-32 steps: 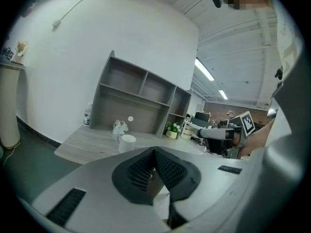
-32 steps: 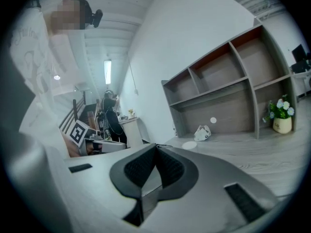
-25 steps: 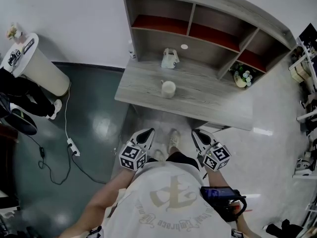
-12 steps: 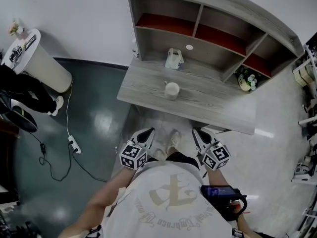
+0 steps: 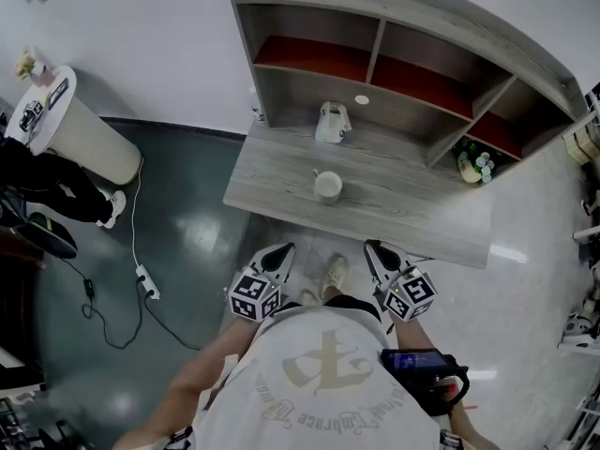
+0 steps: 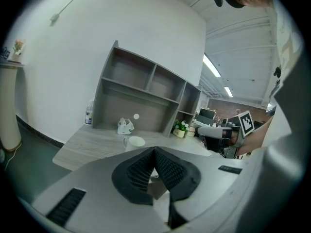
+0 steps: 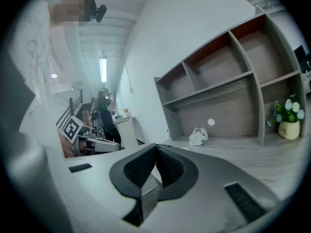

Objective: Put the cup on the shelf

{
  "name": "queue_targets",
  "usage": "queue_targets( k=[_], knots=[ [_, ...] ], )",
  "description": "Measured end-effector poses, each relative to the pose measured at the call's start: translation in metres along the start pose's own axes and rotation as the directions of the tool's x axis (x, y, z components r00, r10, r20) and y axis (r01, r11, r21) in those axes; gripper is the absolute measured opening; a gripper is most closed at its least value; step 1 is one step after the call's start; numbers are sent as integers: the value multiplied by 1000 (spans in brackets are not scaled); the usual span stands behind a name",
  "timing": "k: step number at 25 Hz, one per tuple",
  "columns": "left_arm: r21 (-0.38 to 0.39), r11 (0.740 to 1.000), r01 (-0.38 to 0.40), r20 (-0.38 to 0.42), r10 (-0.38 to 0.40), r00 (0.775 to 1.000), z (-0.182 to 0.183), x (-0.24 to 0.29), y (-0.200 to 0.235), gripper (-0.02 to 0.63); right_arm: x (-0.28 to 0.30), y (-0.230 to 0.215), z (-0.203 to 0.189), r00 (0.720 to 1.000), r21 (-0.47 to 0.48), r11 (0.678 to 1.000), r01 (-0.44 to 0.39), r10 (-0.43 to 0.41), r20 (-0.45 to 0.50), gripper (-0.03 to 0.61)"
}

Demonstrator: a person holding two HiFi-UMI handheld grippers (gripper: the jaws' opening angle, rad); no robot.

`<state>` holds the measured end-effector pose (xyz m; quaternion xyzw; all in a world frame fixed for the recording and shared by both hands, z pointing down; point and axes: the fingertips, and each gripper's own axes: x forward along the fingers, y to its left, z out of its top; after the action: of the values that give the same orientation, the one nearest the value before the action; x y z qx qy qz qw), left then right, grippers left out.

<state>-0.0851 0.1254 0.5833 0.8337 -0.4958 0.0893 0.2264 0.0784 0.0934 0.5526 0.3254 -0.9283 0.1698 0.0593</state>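
lit brightly and evenly from overhead. bowed the straight lines of the shelf (image 5: 412,111) toward the borders through wide-angle distortion. caught soft glare patches on the dark floor (image 5: 199,225) in the head view. burned ceiling light strips (image 6: 212,67) out to white. vignetted both gripper views to black corners. kept shadows weak and flat throughout.

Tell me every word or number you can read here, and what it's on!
No text reads clearly.
Shirt: curved lettering under a big emblem, too blurred to read.
Flower pot: tiny print, too small to read.
Bottle: label too small to read.
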Motion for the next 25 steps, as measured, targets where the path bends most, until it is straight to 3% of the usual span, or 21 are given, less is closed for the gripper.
queue_targets(
  k=[25],
  knots=[
    [-16,998,-56,-53,55,997,53,130,46,2,82,-126,39,996,51,996,-79,80,-26,5]
  ],
)
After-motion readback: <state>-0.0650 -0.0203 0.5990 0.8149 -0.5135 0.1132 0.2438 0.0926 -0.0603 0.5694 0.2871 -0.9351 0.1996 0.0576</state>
